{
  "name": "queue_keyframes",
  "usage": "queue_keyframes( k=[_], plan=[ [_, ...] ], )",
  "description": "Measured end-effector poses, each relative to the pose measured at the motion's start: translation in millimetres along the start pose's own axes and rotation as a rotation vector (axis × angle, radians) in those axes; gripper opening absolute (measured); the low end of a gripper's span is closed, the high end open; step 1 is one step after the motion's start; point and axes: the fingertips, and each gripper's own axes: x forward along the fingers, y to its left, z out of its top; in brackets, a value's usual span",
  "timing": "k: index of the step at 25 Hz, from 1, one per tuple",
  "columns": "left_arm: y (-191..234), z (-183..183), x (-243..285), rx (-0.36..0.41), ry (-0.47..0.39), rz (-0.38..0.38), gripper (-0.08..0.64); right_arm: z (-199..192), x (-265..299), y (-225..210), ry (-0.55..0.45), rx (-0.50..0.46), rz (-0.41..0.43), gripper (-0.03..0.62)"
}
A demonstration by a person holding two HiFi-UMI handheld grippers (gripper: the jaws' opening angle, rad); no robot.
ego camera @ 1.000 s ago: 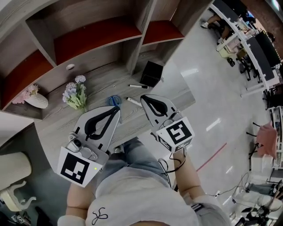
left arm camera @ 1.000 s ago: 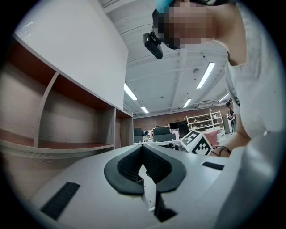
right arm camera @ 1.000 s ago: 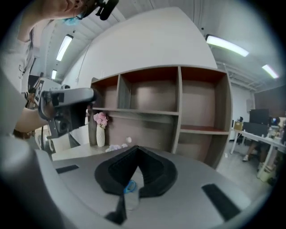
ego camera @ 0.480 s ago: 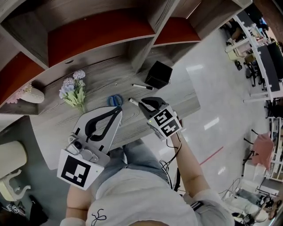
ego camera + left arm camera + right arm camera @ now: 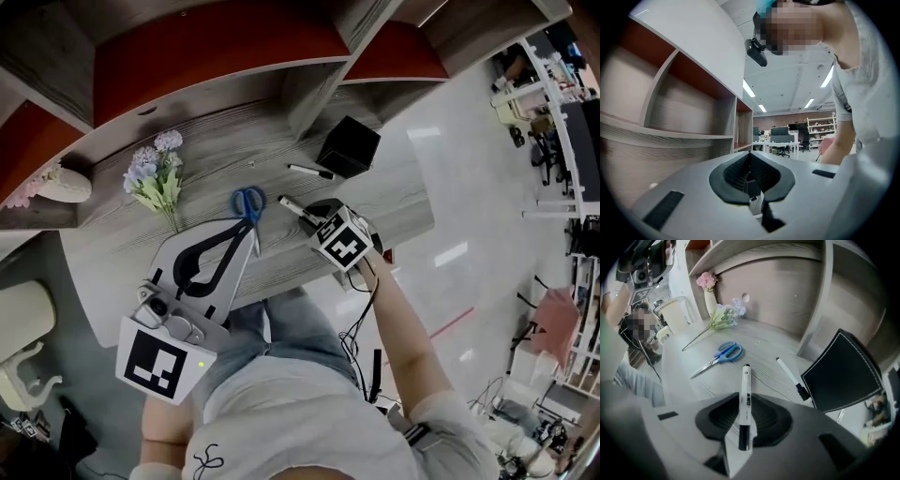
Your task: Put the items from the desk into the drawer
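A grey wood-grain bench (image 5: pixel 211 155) is seen from above, backed by shelving (image 5: pixel 216 56) with red-lined compartments; an office floor with desks lies off to the right. Compared with a second ago, the right tongs (image 5: pixel 315 212) have been carried forward from in front of the body and lowered to the bench. They are now closed on the white marker (image 5: pixel 289 204), which is gripped lengthwise between the jaws in the right gripper view (image 5: pixel 746 397), its black cap nearest the camera. The marker (image 5: pixel 746 390) has not been shifted from its spot beside the scissors. The left tongs (image 5: pixel 251 234) have been kept over the near edge of the bench. Their jaws are pressed together on nothing (image 5: pixel 750 161).

Blue-handled scissors (image 5: pixel 247 202) are laid just left of the marker, their blades partly covered by the left tongs in the head view. A second marker (image 5: pixel 309 172) is laid further back, near a black box (image 5: pixel 349 147). A bunch of pale flowers (image 5: pixel 159 178) is laid at the left, and a white vase (image 5: pixel 70 186) with pink blooms is placed beyond it.
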Motion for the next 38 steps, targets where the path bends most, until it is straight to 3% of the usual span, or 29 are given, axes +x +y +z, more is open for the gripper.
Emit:
queue_keyframes(
  k=[4,17,25,38],
  plan=[
    [-1.4,-2.1,-1.5,-0.004,0.01,0.005,0.011,-8.6,6.6,-1.0,0.035,-0.002,0.007,0.087],
    [-11.0,1.7,-9.3,0.006,0.0,-0.01,0.011,-0.9,-2.6,3.9,-0.017,-0.012,-0.032,0.071],
    [-30.3,11.5,-18.5,0.03,-0.018,-0.059,0.011,26.7,-60.8,16.8,-0.238,0.056,-0.121,0.071],
    [-87.6,33.1,-38.8,0.06,-0.076,-0.2,0.011,44.9,-213.4,74.3,-0.688,0.185,-0.341,0.071]
  ],
)
